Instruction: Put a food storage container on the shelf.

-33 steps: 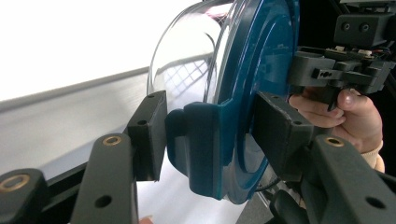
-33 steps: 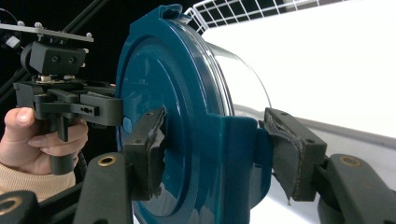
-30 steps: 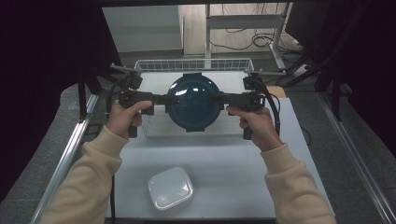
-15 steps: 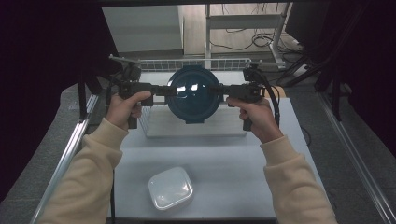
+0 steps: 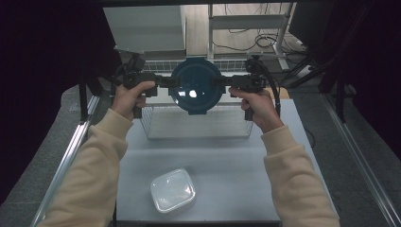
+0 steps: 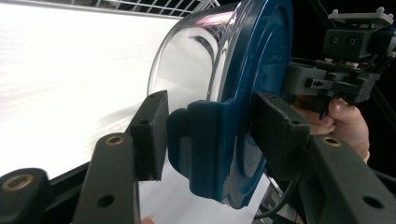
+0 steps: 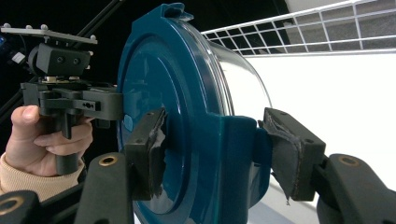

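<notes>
High view, bowl: a round glass bowl (image 5: 196,92) with a dark blue lid hangs in the air between the two grippers, over the far half of the wire basket (image 5: 198,124), lid side facing the camera.
High view, left gripper: the left gripper (image 5: 166,82) grips the bowl's left latch, jaws level and pointing inward.
High view, right gripper: the right gripper (image 5: 222,82) grips the right latch the same way.
High view, change: against the frame a second ago the bowl and both hands sit farther from the person and a little higher; it was over the basket's near part then. The white box (image 5: 172,190) near the table's front edge lies where it did.
Left gripper view, grip: the jaws are clamped on the blue latch (image 6: 205,144), one pad (image 6: 150,135) on the glass side, the other on the lid face. The bowl (image 6: 224,70) stands on edge above the white table (image 6: 60,79), and the right gripper (image 6: 280,86) shows beyond it.
Right gripper view, grip: the jaws are clamped on the opposite latch (image 7: 233,154), worn foam pads (image 7: 285,149) pressed to both faces. The left gripper (image 7: 119,105) shows behind the lid (image 7: 159,84), basket wire (image 7: 299,32) behind that.
Writing: no readable label, brand or text on bowl, lid or box.
</notes>
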